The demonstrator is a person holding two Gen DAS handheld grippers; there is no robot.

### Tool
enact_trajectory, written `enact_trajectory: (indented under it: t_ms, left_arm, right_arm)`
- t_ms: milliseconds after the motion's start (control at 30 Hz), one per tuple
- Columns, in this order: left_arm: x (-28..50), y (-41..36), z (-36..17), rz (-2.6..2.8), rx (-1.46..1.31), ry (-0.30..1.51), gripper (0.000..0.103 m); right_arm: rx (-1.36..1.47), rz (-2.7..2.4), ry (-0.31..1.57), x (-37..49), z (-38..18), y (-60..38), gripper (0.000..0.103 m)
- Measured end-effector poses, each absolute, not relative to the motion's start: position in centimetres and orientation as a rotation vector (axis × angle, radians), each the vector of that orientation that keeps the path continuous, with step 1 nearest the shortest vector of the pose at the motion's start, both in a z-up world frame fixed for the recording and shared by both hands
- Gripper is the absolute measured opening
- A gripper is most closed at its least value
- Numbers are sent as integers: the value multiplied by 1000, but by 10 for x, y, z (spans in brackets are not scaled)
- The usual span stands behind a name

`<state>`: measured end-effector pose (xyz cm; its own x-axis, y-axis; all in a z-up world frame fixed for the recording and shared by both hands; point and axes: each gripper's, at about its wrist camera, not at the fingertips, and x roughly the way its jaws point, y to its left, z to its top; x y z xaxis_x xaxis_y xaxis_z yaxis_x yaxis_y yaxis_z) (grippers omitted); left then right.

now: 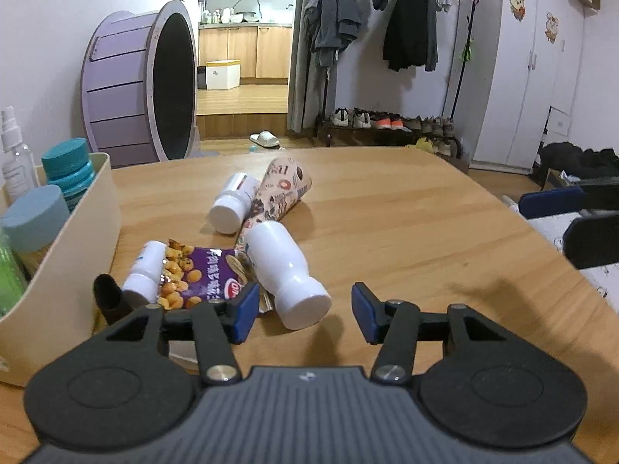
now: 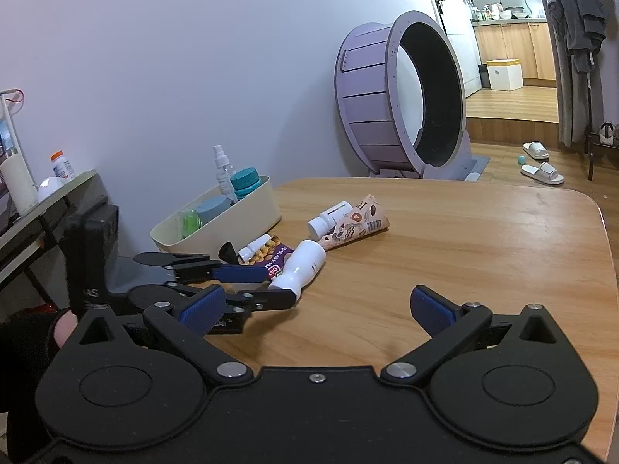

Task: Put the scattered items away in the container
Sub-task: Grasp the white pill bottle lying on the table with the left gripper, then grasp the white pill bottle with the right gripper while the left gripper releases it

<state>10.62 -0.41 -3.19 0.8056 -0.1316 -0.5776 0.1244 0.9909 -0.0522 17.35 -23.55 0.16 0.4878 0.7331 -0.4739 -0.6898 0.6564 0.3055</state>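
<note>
The left hand-held gripper (image 1: 305, 311), spread wide and empty, should be centred on the white bottle (image 1: 286, 272) before being squeezed; the right hand-held gripper (image 2: 316, 308) is held agape.

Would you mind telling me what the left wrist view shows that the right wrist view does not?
Only the left wrist view shows the clothes rack and shoe row. Only the right wrist view shows the side shelf with a white cylinder, and the whole left gripper, open by the big bottle. Both show the bin, snack bag and purple wheel.
</note>
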Motion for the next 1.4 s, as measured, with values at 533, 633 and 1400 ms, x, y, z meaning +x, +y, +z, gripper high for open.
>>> enact_trajectory:
  t_ms: [533, 633, 1400]
  left_arm:
    - [73, -7, -15, -161, 45, 496, 32]
    - [67, -8, -5, -168, 52, 466, 32]
    - [83, 10, 2, -295, -122, 636, 32]
  right_arm:
    - [55, 869, 622, 168, 0, -234, 103]
    - [52, 870, 623, 167, 0, -234, 103]
    - [25, 879, 641, 162, -3, -233, 103]
